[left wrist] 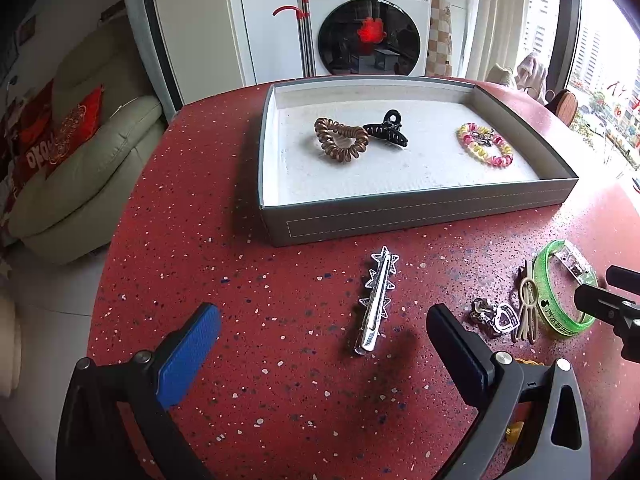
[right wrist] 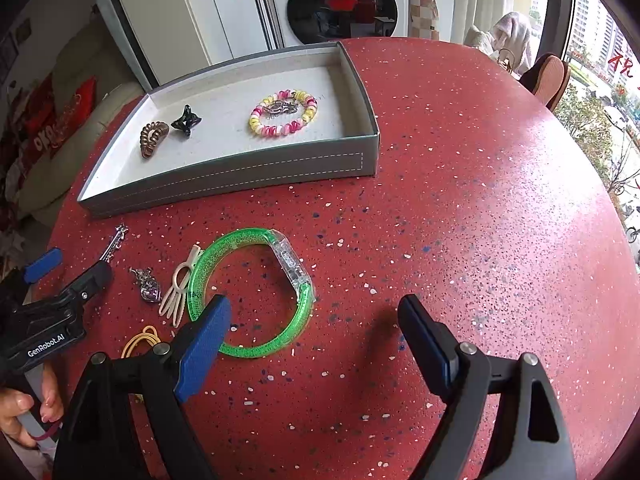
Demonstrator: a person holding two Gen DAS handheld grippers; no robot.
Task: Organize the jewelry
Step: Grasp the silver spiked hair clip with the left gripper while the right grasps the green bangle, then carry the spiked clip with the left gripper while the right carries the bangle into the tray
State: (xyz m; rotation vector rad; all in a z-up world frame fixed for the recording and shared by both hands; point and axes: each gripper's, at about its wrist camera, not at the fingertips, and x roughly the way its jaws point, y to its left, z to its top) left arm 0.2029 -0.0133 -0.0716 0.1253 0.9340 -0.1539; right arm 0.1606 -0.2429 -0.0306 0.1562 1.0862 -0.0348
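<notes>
A grey tray [left wrist: 400,216] [right wrist: 240,176] on the red table holds a brown coil hair tie [left wrist: 340,140], a black claw clip [left wrist: 386,128] and a pink-yellow coil tie [left wrist: 485,144] [right wrist: 284,114]. A silver star hair clip [left wrist: 376,300] lies just ahead of my open, empty left gripper [left wrist: 324,320]. A green glitter bracelet [right wrist: 248,292] [left wrist: 564,292] lies just ahead of my open, empty right gripper [right wrist: 316,320], with its left finger over the bracelet's edge. A small silver charm [left wrist: 494,318] [right wrist: 147,284] and a cream clip [left wrist: 526,304] [right wrist: 178,284] lie between them.
A yellow elastic band [right wrist: 140,340] lies near the left gripper body [right wrist: 52,316]. A beige sofa [left wrist: 80,168] stands left of the table, a washing machine [left wrist: 368,20] behind it. A chair back [right wrist: 548,76] stands at the far right rim.
</notes>
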